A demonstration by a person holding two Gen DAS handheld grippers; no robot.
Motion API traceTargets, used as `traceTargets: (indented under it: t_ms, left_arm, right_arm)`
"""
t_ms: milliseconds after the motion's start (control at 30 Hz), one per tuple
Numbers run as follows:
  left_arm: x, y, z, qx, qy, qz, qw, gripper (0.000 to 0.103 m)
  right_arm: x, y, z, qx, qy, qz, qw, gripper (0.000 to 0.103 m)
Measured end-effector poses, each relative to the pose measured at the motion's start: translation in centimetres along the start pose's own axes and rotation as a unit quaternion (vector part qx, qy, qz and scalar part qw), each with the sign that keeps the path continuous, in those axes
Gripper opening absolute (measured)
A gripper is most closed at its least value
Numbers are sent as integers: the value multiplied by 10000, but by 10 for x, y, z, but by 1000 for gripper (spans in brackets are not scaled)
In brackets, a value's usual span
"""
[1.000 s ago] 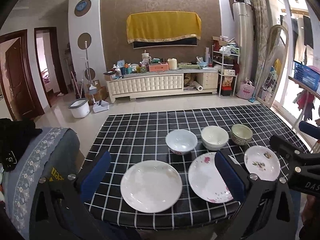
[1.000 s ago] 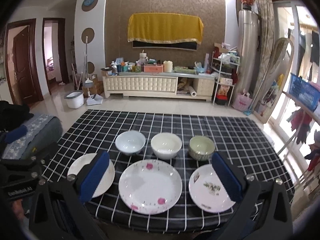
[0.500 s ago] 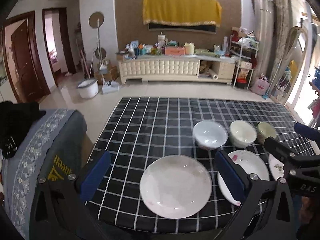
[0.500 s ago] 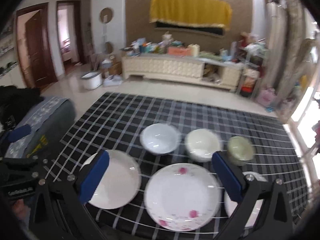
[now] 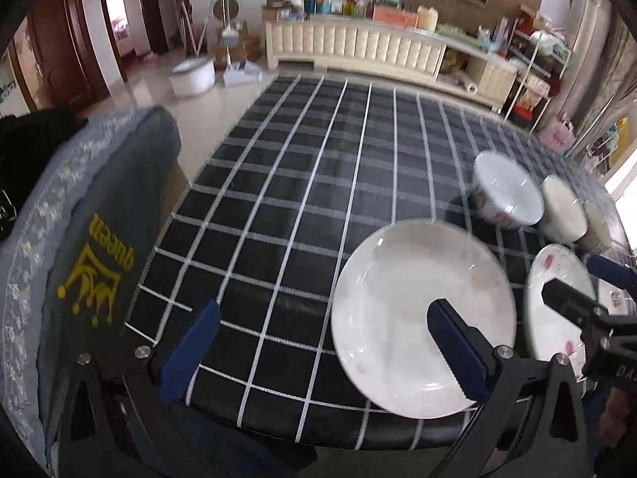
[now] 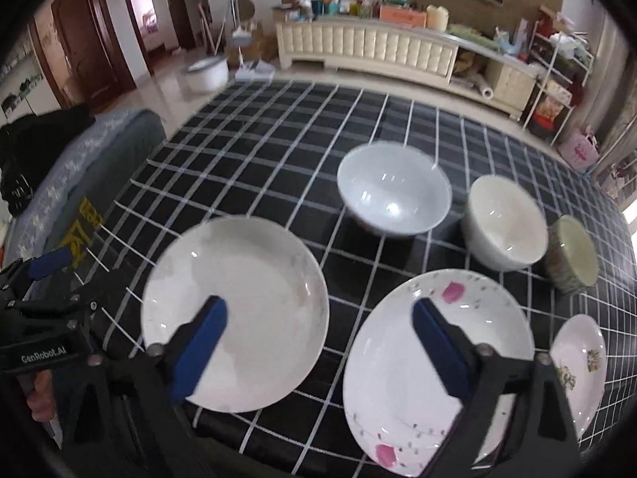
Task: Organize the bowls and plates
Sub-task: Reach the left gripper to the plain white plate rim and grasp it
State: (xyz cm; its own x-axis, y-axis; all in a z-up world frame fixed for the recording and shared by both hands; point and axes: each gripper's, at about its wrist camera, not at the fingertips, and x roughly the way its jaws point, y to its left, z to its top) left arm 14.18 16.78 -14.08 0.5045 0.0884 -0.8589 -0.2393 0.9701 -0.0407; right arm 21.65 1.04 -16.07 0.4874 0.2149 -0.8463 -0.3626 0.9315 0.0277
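Three plates are lying in a row along the near edge of the worktop point(image 6: 254, 127), which is wearing a black cloth with a white grid: a plain white plate point(image 6: 235, 310) toward the near left corner, a plate with pink flowers point(image 6: 438, 362) just beside it, and a small plate with a leaf print point(image 6: 581, 366) sitting nearest the right edge. Behind them three bowls are standing upright in a second row, a pale blue-white bowl point(image 6: 394, 187), a cream bowl point(image 6: 505, 223) close beside it, and a small greenish bowl point(image 6: 573, 255) nearly touching the cream one. Both claws are hovering over the near edge with jaws spread wide and nothing between them. The right claw point(image 6: 318, 314) is hanging above the gap between the plain plate and the flowered one, one blue pad over each. The left claw point(image 5: 322, 318) is sitting farther left, its right pad over the plain white plate and its left pad over bare cloth. Off the left edge, a grey-blue cover with a yellow crown print point(image 5: 91, 247) is draping over a seat. Beyond the far edge, a cream cabinet point(image 5: 358, 44) is carrying assorted clutter.
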Motion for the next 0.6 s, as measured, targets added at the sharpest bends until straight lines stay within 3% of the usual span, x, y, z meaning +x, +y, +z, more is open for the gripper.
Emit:
traceTargets:
  t_ms: [67,133,200,367,467,600]
  left_arm:
    - [17,3,-6,-51,179,-30,9998,103]
    - [33,5,-11,-113,358,-7,9993,96]
    - [43,5,-14,-144,520,41,9985,65]
    - [59,8,-18,-246,725,-182,9969,56]
    - [62,2,-19,-145,765,-203,9968,44]
    - [68,0,-20,-209,822,-566,9948,28]
  right_arm:
    - [16,1,-2,5,130,-187,9997,85]
    - [28,2,-4,19,257,-209,9994,73]
    - [38,1,-7,37,383,-78,9992,66]
    - [51,-1,-10,-22,471,-57,9989,56]
    - [57,-4,-9,-14,519,0,9987,47]
    - [66,-1,-10,-151,636,6,9979,32]
